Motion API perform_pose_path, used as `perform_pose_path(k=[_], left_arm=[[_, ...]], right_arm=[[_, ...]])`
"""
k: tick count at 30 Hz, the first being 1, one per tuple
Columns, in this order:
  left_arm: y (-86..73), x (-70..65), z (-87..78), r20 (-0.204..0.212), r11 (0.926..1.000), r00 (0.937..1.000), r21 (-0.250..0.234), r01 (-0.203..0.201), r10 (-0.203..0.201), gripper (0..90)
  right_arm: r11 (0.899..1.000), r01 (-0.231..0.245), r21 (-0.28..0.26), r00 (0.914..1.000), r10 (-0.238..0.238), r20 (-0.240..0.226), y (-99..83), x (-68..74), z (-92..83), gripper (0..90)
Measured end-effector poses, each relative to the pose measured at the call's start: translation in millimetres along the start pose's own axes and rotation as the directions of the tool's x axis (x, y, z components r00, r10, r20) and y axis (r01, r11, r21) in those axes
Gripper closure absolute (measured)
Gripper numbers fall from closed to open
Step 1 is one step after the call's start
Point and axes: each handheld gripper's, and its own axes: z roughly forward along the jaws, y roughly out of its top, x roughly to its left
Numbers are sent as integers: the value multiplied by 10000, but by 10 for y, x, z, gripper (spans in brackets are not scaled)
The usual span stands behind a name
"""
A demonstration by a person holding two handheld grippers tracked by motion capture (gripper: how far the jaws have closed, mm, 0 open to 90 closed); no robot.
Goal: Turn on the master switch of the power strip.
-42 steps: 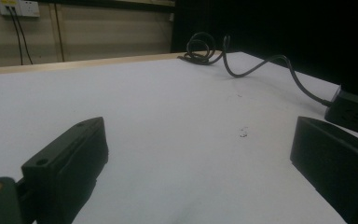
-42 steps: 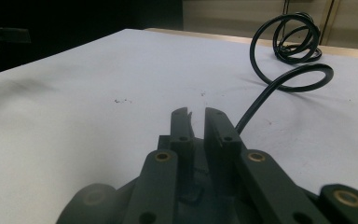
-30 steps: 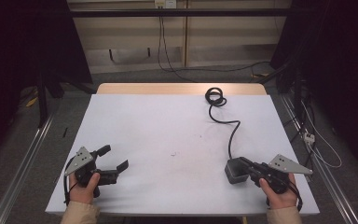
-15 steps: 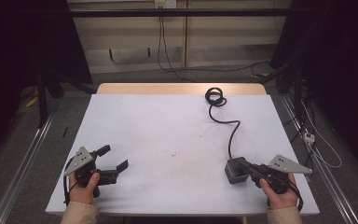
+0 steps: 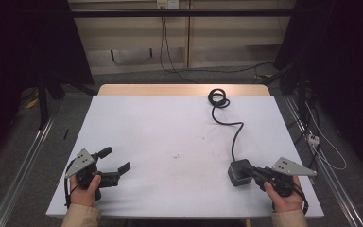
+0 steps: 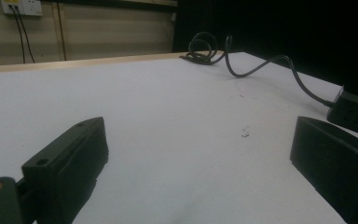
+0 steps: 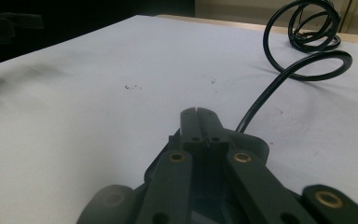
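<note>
On the white rectangular table a dark grey block-shaped power adapter sits near the front right corner, and its black rubber cable winds away across the top to a small coil close to the far edge, where the bare wooden strip of the table shows. The right gripper, black with a grey three-cornered plate on top, lies low over the table in the person's right hand, its tips reaching the adapter from the right side. In the right gripper view its jaws are drawn fully together, tips meeting over the top of the adapter; whether they pinch any part of the adapter cannot be told, since the body of the block lies under and behind them. The cable leaves the adapter just past the tips and loops up to the coil.

The left gripper, held in the left hand near the front left corner, stands wide open with nothing between its jaws; in its own view the two black jaws frame bare table, with the adapter well apart at the far right and the cable trailing back to the coil
</note>
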Motion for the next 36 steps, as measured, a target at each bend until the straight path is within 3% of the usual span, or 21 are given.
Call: perform_pose_path(k=[36], left_arm=[[-10,0,9,2,10000,10000,83,12,-12,38]], right_arm=[[9997,196,130,9997,-194,-136,-36,-24,-50,900]])
